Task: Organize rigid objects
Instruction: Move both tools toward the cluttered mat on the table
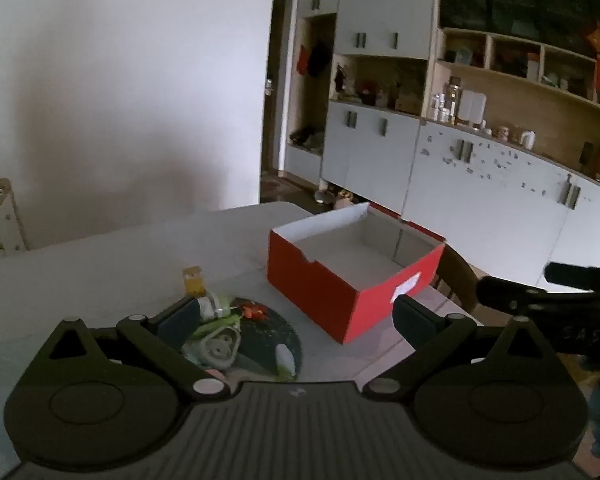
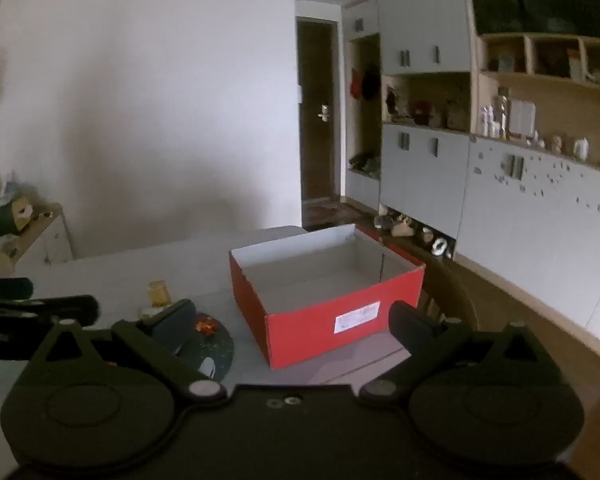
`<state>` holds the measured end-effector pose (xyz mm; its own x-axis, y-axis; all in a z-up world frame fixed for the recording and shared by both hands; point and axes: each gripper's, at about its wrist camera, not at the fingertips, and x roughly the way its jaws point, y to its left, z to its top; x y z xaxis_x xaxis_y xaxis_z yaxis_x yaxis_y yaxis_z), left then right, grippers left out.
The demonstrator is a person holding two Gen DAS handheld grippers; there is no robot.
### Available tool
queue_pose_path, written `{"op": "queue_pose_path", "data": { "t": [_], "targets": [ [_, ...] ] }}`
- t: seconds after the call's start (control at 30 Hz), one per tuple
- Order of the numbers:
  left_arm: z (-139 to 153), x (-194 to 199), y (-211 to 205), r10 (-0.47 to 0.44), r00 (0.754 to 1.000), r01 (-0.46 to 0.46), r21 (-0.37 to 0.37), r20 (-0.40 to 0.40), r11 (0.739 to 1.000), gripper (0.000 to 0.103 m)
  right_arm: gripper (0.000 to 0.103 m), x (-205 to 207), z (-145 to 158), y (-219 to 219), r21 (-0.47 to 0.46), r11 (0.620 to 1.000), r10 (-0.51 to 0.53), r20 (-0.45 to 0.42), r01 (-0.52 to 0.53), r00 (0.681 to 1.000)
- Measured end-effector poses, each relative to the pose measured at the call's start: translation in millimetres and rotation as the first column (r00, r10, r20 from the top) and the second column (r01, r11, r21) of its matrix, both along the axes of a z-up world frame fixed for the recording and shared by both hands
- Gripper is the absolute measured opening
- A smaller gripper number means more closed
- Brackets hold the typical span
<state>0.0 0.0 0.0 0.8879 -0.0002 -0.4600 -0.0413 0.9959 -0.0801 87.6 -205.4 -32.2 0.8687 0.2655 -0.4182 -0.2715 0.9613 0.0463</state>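
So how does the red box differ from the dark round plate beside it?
The red box is rectangular with tall walls, while the dark round plate is flat. The box shows only its bare white inside; the plate carries several small objects. The box is bright red; the plate is very dark. Both rest on the same pale table.

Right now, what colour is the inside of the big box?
White inside the box, red outside; the right wrist view shows it best.
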Motion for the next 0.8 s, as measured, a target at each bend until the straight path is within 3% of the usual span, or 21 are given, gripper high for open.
{"op": "queue_pose_path", "data": {
  "t": [0.17,0.2,0.27,0.47,0.8],
  "targets": [
    [-2.0,3.3,-0.3,-0.025,0.999,0.025,-0.014,-0.039,1.0,0.103,0.103,-4.9,3.2,3.9,-0.039,0.998,0.042,-0.01,-0.042,0.999],
    [0.6,9.0,9.7,0.004,0.999,-0.006,-0.052,-0.048,0.999,0.103,0.103,-7.7,4.2,6.8,-0.058,0.997,0.045,-0.008,-0.045,0.999],
    [-1.3,12.7,12.8,0.021,0.998,-0.024,-0.046,-0.054,0.999,0.103,0.103,-2.2,1.7,-6.3,0.015,1.0,0.027,-0.038,-0.027,0.999],
    [-9.3,14.1,1.8,0.036,0.998,-0.036,-0.003,-0.048,0.999,0.103,0.103,-5.9,2.2,-8.8,0.012,0.998,0.055,-0.042,-0.055,0.998],
    [-9.2,10.5,7.4,0.057,0.997,-0.058,-0.027,-0.049,0.998,0.103,0.103,-5.4,7.3,-7.7,0.018,0.998,0.059,-0.044,-0.058,0.997]
  ]
}}
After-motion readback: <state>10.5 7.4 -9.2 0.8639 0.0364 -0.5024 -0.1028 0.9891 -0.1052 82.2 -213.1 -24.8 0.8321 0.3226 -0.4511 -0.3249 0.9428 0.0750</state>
